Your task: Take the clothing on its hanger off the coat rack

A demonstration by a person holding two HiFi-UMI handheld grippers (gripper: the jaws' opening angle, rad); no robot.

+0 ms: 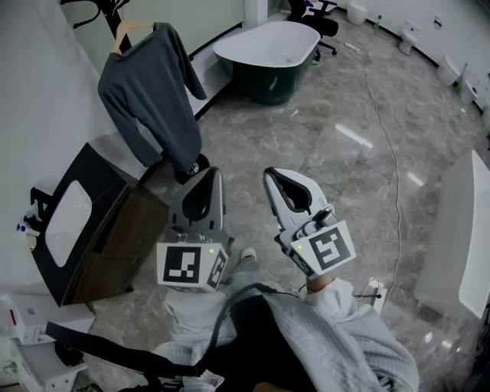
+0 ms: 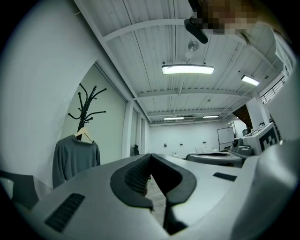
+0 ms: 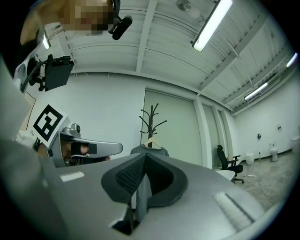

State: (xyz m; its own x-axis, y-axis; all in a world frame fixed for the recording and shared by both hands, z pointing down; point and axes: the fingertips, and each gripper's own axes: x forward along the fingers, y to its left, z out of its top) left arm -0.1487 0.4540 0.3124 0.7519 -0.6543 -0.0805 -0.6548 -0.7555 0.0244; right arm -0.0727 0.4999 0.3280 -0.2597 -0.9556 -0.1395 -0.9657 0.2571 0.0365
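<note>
A grey sweater (image 1: 149, 96) hangs on a wooden hanger (image 1: 129, 32) from a black coat rack (image 1: 115, 19) at the upper left of the head view, by the wall. Both grippers are held low in front of the person, pointing toward it and well short of it. My left gripper (image 1: 210, 173) is shut with nothing between its jaws. My right gripper (image 1: 274, 175) is shut and empty too. In the left gripper view the sweater (image 2: 75, 159) and rack (image 2: 87, 105) stand far off at left, beyond the gripper (image 2: 150, 156). In the right gripper view the sweater (image 3: 150, 150) shows just above the closed gripper (image 3: 144, 155).
A dark cabinet with a white basin (image 1: 84, 222) stands at the left, close to the rack's base. A dark green bathtub (image 1: 268, 53) sits behind, a white tub (image 1: 459, 237) at the right edge. A cable (image 1: 387, 138) runs over the marble floor. An office chair (image 3: 229, 166) stands farther back.
</note>
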